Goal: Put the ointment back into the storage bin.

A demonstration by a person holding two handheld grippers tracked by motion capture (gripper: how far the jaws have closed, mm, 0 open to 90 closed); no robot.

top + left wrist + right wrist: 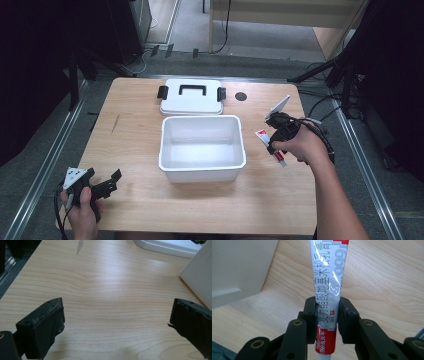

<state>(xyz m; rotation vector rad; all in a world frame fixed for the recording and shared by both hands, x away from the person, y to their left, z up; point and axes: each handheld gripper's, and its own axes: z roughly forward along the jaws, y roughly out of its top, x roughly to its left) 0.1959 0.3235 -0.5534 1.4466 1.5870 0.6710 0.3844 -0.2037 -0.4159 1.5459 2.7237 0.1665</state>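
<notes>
Item in hand: an ointment tube (329, 287), white and silver with a red band and printed lettering. Judged light, soft-walled and glossy, so it is likely to dent under pressure and may slide or swing if gripped near one end. The best hold appears to be across the flat body, close to the middle, clear of the cap end.

Right tool (327, 318): closed on the tube, its two black jaws pressing the flat faces on the lower part of the body, just above the red band. Most of the tube projects beyond the jaw tips; a short end extends back between the jaw arms. The tube is clear of the bench (130, 135). The open white box (202, 146) stands just beside this tool, and its lid (191, 97) lies behind the box.

Left tool (117, 322): jaws wide apart, nothing between them, holding nothing, low over bare bench, well apart from the tube.
</notes>
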